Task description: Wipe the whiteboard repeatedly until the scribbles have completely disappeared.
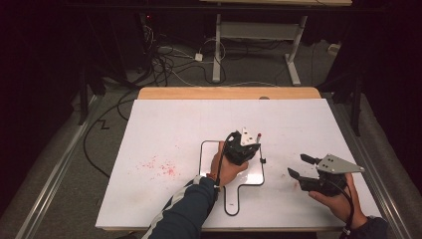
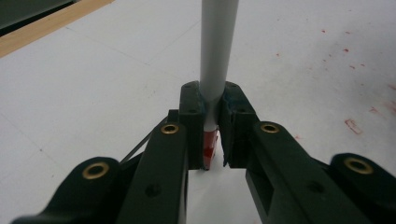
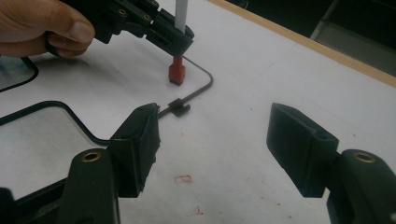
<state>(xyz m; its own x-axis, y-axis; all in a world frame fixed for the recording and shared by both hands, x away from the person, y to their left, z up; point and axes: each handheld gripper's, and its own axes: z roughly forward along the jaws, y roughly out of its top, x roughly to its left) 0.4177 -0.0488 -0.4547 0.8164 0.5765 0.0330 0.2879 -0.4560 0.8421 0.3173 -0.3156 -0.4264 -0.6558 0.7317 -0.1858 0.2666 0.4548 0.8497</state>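
Observation:
My left gripper (image 1: 253, 141) (image 2: 212, 100) is shut on a white pen-like stick (image 2: 215, 46) with a red block end (image 3: 176, 73). The stick stands upright, its red end down on the white board (image 1: 164, 129) beside the corner of a black wire outline (image 1: 201, 149) (image 3: 205, 86). A hand holds that gripper (image 3: 173, 38) from the left. My right gripper (image 1: 297, 165) (image 3: 212, 121) hovers low over the board's right side, open with nothing between its jaws. It faces the stick.
A small black clip (image 3: 179, 108) sits on the outline's right edge. Red smears (image 1: 161, 168) mark the board's left part, and fainter red marks (image 3: 184, 178) lie near my right gripper. The wooden table edge (image 1: 229, 93) runs along the back.

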